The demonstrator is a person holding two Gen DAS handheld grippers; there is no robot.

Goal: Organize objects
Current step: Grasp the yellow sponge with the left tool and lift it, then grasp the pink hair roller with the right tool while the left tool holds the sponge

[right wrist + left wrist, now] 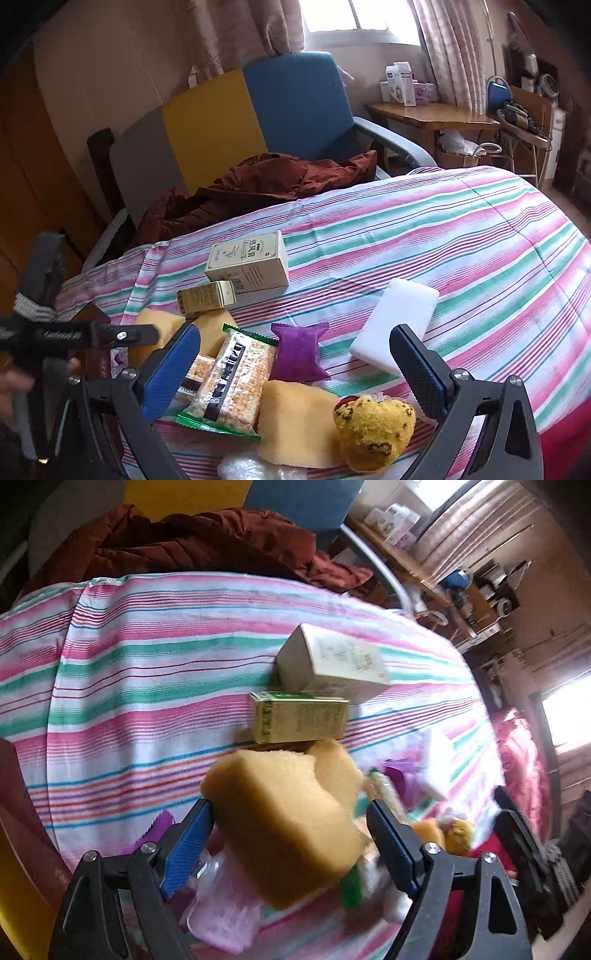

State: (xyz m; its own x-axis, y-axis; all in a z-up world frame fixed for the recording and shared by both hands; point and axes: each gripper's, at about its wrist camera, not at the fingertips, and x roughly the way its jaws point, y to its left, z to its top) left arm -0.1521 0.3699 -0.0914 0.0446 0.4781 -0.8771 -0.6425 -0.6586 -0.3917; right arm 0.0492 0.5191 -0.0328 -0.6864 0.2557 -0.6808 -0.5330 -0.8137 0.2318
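My left gripper [290, 821] stands with its jaws wide around a yellow sponge [284, 819] over the striped bedspread [147, 672]; only the left pad seems to touch it. Another sponge [338, 768] lies behind, then a green-gold box [299, 716] and a cream box [332, 664]. My right gripper [295, 350] is open and empty above a cracker packet [236, 380], a purple packet [300, 352], a sponge [295, 421], a yellow plush [373, 428] and a white block [395, 325]. The left gripper [151, 332] also shows at the left of the right wrist view.
A rust-brown garment [258, 181] lies on a chair with grey, yellow and blue panels [229, 122] behind the bed. A wooden table [428, 114] with boxes stands by the window. A clear plastic bag [221, 904] and a dark red box [26, 834] lie near the left gripper.
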